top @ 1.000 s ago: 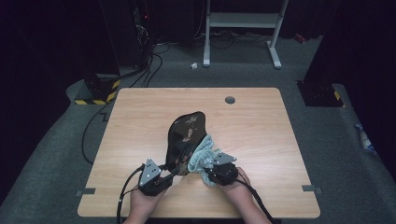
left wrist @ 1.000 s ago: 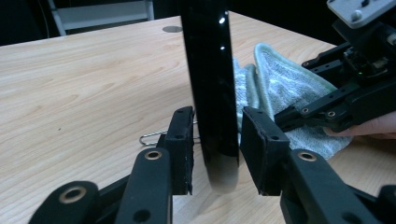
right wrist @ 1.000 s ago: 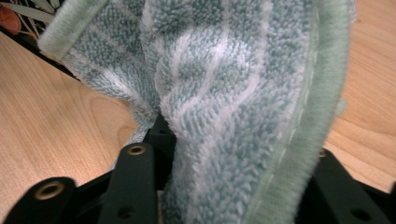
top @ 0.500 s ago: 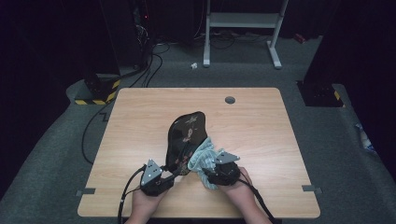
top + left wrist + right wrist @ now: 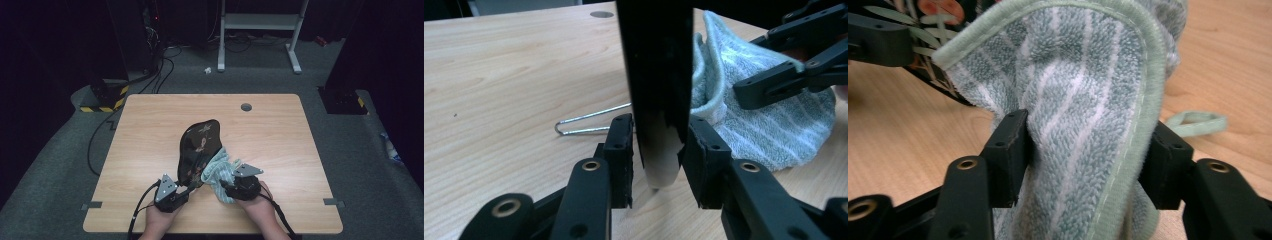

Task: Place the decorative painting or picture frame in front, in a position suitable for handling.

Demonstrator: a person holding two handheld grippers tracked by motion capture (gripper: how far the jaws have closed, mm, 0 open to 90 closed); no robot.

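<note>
We see the wooden table (image 5: 150,130) from the high view, and near its front edge a black glossy tray (image 5: 199,150) with a floral pattern stands tilted on its edge, leaning away from us. Just right of it, touching its lower face, lies a bunched green-striped towel (image 5: 219,172). Our left gripper (image 5: 186,189) meets the tray's bottom edge and our right gripper (image 5: 223,189) meets the towel. The left gripper view adds what the high one blurs: the jaws are closed on the tray's thin edge (image 5: 658,100), pressing it from both sides, and a bent wire piece (image 5: 589,122) lies on the table behind; what it belongs to we cannot tell. The right gripper view shows its jaws part-way closed, pinching a thick fold of the towel (image 5: 1083,115), with a fabric hanging loop (image 5: 1195,122) lying flat beyond. The towel hides most of the tray there.
</note>
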